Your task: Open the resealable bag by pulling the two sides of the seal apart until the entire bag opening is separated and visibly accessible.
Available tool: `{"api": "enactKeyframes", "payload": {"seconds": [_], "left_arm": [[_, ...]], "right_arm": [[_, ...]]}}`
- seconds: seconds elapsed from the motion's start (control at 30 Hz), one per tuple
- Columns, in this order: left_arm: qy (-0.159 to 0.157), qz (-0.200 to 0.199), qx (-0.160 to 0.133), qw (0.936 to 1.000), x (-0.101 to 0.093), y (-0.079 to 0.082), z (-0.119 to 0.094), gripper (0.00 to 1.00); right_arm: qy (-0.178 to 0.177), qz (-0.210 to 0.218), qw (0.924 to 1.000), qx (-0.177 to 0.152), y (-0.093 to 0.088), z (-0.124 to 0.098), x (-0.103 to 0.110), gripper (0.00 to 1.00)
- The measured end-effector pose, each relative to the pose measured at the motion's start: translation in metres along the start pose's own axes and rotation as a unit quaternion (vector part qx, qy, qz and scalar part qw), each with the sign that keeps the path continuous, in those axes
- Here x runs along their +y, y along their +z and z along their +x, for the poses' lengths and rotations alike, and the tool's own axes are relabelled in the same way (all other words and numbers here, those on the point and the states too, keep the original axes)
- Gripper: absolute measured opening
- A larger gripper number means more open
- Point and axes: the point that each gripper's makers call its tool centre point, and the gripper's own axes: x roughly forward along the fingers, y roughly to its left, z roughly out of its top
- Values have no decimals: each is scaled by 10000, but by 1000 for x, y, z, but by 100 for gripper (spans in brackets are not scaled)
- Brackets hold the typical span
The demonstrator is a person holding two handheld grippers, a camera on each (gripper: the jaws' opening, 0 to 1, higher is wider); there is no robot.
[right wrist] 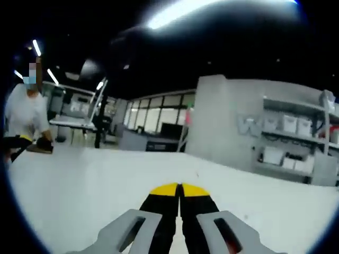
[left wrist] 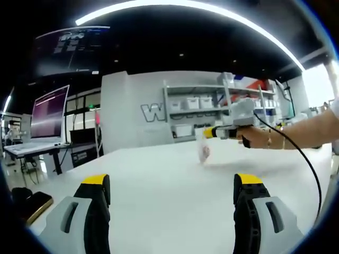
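I am in what looks like a lab or workshop: a white bench, metal shelves of storage bins, a monitor on a desk, dark ceiling with strip lights.

Both views looked low across the white table toward the shelves at frame right; the left gripper view faced the right gripper at mid-distance.

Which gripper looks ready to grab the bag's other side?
Probably the left. The left gripper is open and empty, facing the bag across the table. The right gripper is at the bag's top and appears to hold it up; its jaws are shut in its own view.
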Motion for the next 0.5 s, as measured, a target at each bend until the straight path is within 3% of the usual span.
{"api": "enactKeyframes", "payload": {"seconds": [0.5], "left_arm": [[-41,30,-87,9999,-3,10,-7,96]], "right_arm": [[-30,174,9997,-145,15,-26,3,0]]}}
